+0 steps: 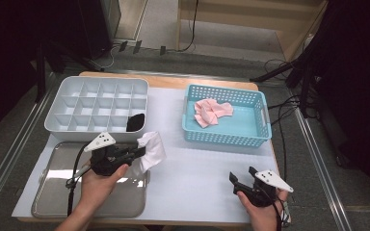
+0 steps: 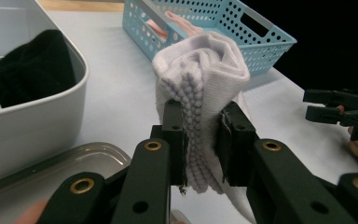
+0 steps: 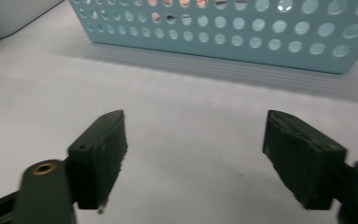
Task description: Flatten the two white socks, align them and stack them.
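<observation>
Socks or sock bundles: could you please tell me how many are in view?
3: white sock in the left gripper, black sock in the grey organizer, pink socks in the blue basket.

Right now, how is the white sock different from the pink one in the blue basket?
The white sock is rolled into a bundle and pinched in the left gripper; the pink sock lies loose and crumpled, with nothing gripping it. The white sock hangs beside the grey divided organizer, while the pink sock rests inside the blue basket. Their colours differ too. Both are soft knitted cloth.
</observation>
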### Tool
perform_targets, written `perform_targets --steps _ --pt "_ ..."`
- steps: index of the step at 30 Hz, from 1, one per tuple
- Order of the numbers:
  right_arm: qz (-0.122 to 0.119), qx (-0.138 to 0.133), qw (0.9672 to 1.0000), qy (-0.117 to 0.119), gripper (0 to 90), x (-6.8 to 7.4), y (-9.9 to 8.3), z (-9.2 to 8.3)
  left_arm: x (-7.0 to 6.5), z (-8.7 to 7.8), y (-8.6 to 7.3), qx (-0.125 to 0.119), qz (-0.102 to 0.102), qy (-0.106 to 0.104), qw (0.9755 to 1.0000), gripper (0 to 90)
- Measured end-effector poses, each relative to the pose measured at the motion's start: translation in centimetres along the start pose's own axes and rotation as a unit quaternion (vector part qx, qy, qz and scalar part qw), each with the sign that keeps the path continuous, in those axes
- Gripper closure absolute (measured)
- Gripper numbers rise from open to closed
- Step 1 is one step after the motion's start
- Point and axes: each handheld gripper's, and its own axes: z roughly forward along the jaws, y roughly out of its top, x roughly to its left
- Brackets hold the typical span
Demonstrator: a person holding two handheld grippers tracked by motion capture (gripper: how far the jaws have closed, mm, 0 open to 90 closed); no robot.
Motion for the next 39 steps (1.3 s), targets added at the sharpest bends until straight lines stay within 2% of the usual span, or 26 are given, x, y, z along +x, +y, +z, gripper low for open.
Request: perform_targets --steps 2,4,7,9,13,19,26,32,36,39 --pt "-0.003 -0.013 0.9999 0.000 15.3 -0.5 -0.2 -0.4 0.2 -0.3 0.1 -0.002 0.000 0.003 1.0000 75.7" --pt "0.007 -0.025 0.9997 0.003 14.7 -1.0 -0.3 -0.8 0.4 -0.5 0.3 -0.007 0.000 0.006 1.0000 75.7" --pt "0.011 -0.031 0.9993 -0.018 15.0 -1.4 -0.5 -1.2 0.7 -0.9 0.5 -0.011 -0.004 0.009 0.9999 75.7" --pt "0.013 -0.034 0.9991 -0.020 15.4 -1.7 -0.5 -1.4 1.1 -1.2 0.7 -0.015 -0.005 0.011 0.9998 75.7" --pt "0.028 -0.036 0.9986 -0.026 17.6 -2.0 -0.6 -1.5 1.6 -1.9 1.1 -0.023 -0.007 0.018 0.9996 75.7" --pt "0.026 -0.030 0.9986 -0.034 18.2 -1.8 -0.6 -1.4 2.5 -3.3 2.5 -0.040 -0.010 0.027 0.9988 75.7" --pt "0.028 -0.027 0.9986 -0.037 18.8 -1.9 -0.6 -1.3 4.2 -4.4 3.7 -0.057 -0.018 0.044 0.9973 75.6" --pt "0.029 -0.026 0.9985 -0.037 19.4 -1.9 -0.6 -1.3 6.2 -4.3 4.4 -0.062 -0.027 0.069 0.9954 75.6" --pt "0.031 -0.026 0.9985 -0.038 19.5 -1.9 -0.6 -1.3 7.8 -3.4 4.5 -0.057 -0.038 0.092 0.9935 75.6" --pt "0.031 -0.027 0.9985 -0.037 19.7 -1.9 -0.6 -1.3 9.2 -2.6 4.3 -0.050 -0.052 0.112 0.9911 75.5"
